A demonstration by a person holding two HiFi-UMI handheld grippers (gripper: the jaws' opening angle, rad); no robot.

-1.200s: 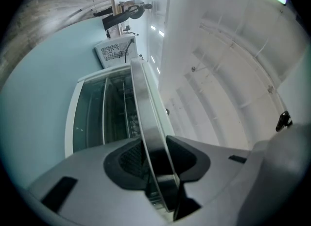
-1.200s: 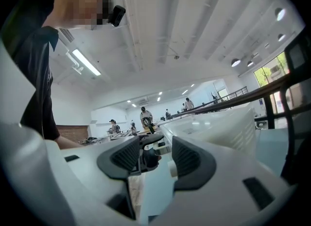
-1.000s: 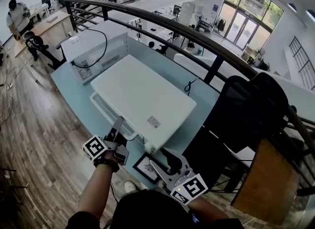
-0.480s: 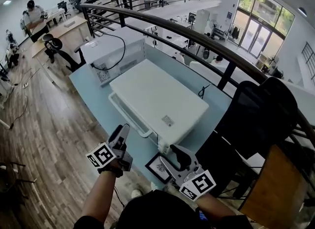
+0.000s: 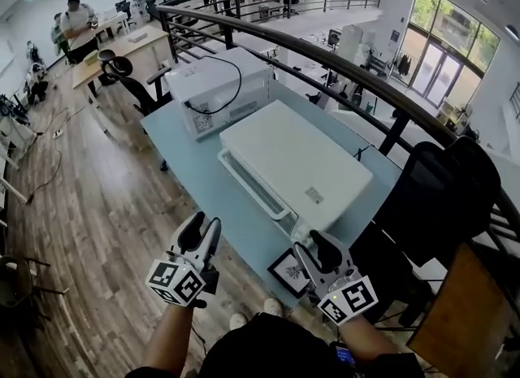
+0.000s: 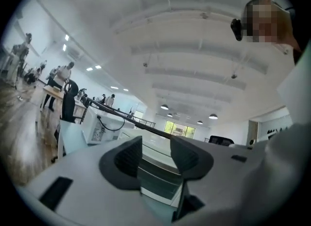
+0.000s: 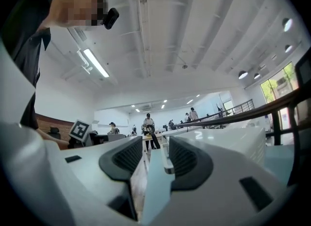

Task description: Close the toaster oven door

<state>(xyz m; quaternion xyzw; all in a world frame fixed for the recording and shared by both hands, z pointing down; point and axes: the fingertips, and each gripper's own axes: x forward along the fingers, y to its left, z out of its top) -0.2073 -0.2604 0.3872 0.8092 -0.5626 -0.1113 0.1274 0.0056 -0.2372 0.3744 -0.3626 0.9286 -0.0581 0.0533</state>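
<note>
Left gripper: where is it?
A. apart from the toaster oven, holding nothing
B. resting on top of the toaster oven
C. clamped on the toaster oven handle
A: the left gripper is clear of the toaster oven; its jaws, just now closing somewhat, hold nothing.

I see the toaster oven (image 5: 296, 165) on the table (image 5: 183, 155), another machine (image 5: 219, 84) behind it on that table, a marker card (image 5: 289, 272) on the near corner, and a chair (image 5: 443, 197) to the right.
</note>
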